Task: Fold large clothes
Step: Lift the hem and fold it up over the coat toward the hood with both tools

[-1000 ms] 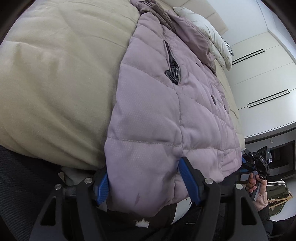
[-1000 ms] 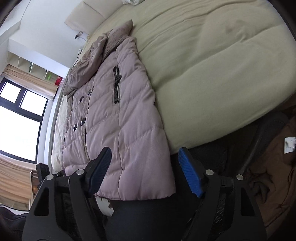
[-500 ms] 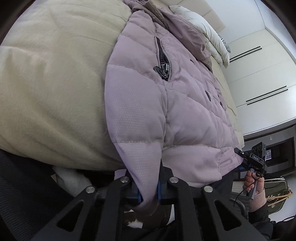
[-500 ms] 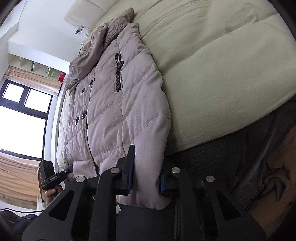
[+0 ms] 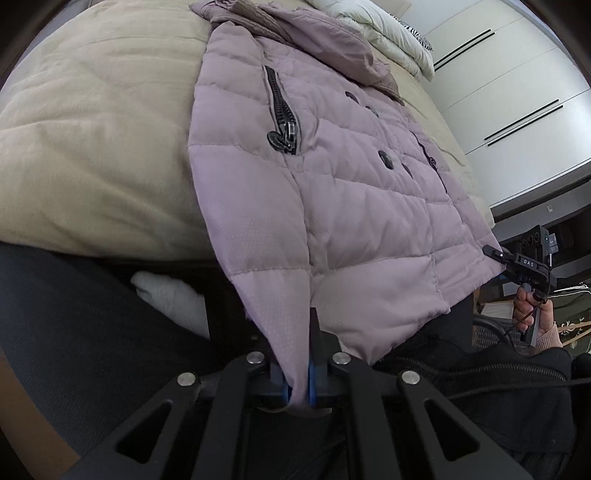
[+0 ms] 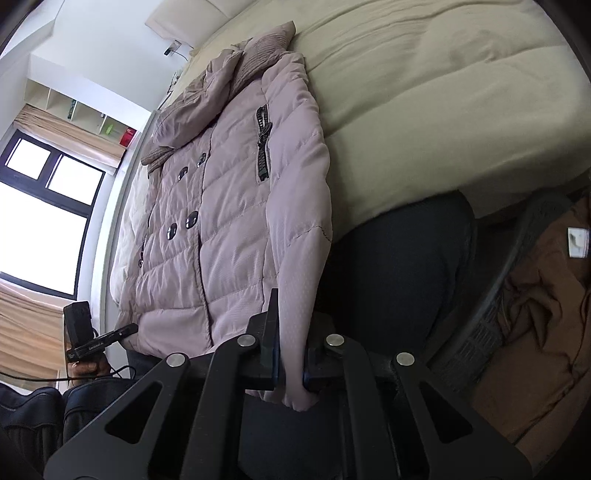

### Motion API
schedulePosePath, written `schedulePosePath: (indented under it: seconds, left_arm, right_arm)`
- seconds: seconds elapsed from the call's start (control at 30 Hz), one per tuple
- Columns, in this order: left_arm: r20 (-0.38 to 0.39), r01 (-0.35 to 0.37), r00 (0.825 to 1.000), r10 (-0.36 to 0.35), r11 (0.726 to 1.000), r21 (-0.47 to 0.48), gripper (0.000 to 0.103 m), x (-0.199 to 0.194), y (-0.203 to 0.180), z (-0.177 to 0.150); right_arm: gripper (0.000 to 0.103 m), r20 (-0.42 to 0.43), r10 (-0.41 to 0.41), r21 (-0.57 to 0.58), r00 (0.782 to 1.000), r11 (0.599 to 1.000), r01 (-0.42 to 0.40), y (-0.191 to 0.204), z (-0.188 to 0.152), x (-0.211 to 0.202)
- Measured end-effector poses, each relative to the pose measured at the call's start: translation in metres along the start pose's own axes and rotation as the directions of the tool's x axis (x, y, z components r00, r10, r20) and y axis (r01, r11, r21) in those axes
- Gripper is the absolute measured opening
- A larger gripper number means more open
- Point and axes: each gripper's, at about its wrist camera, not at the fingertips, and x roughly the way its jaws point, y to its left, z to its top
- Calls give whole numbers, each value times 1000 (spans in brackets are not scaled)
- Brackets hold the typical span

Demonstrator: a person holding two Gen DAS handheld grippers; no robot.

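A mauve quilted puffer jacket (image 5: 332,177) lies front up on a beige bed, hood and knit collar at the far end, with dark buttons and a zipped pocket. It also shows in the right wrist view (image 6: 229,206). My left gripper (image 5: 297,373) is shut on one bottom hem corner, which hangs off the bed edge. My right gripper (image 6: 288,362) is shut on the other bottom hem corner. Each gripper shows at the hem in the other's view: the right (image 5: 524,264), the left (image 6: 96,341).
The beige duvet (image 5: 92,147) covers the bed. White pillows (image 5: 388,33) lie at the head. White wardrobe doors (image 5: 517,92) stand beyond. A window (image 6: 40,206) is to one side. A dark chair (image 6: 399,277) and brown cloth (image 6: 546,314) sit by the bed's foot.
Both grippers closed from open onto the jacket's bottom hem corners, then drew the hem back off the bed edge toward me.
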Motion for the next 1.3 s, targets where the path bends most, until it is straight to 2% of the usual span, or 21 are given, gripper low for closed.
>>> schedulePosePath:
  seconds: [0.07,0.13,0.23,0.3,0.4,0.5,0.57,0.67,0.8,0.9,1.07,1.17,1.3]
  left_arm:
    - [7,30,1000,-30,999,-31,7,-5,6,4]
    - [57,95,994,-91,993,-77,7,-17,16,17]
    - [178,195,968,-175,976,-101,7,-43,19,36]
    - [262,254,940,-219,961,-109,7,-62,20,50]
    - [388,347,880,-274,929,-130,7,-80,24,73]
    - [508,390,815,-278,912,-126,7,-93,22,105]
    - [581,378,774,-252,920,-105,8,-103,18,131]
    - [640,340,738,-215,937,-78,7,-113,9,179]
    - [682,288,714,-162,955,-74,8,-120,6,244]
    - [698,268,705,-129,959,-93,7,-121,13,288]
    - [691,203,721,-51,969,-140,7,-102,31,349]
    - [674,146,739,5,975,-167,7,-80,42,385]
    - [626,84,776,73,972,-217,7,-40,65,427]
  right_arm:
    - [7,4,19,9,1000,1000,-19,0,-4,-5]
    - [7,38,58,26,998,998,-59,-2,2,-10]
    - [7,97,89,27,991,995,-93,8,17,-16]
    - [7,146,108,11,983,994,-111,19,34,-23]
    - [7,244,132,-34,961,991,-128,40,64,-40]
    - [7,347,147,-78,926,989,-128,62,99,-52]
    - [7,409,128,-132,903,988,-80,81,130,-56]
    - [7,479,134,-184,868,982,-50,112,184,-53]
    - [7,562,85,-196,822,980,32,145,255,-43]
    - [6,610,17,-203,792,970,136,170,303,-26]
    - [6,611,-30,-178,791,969,173,188,386,15]
    - [6,601,-76,-167,796,962,218,195,431,53]
    - [6,554,-135,-120,821,963,240,182,487,115]
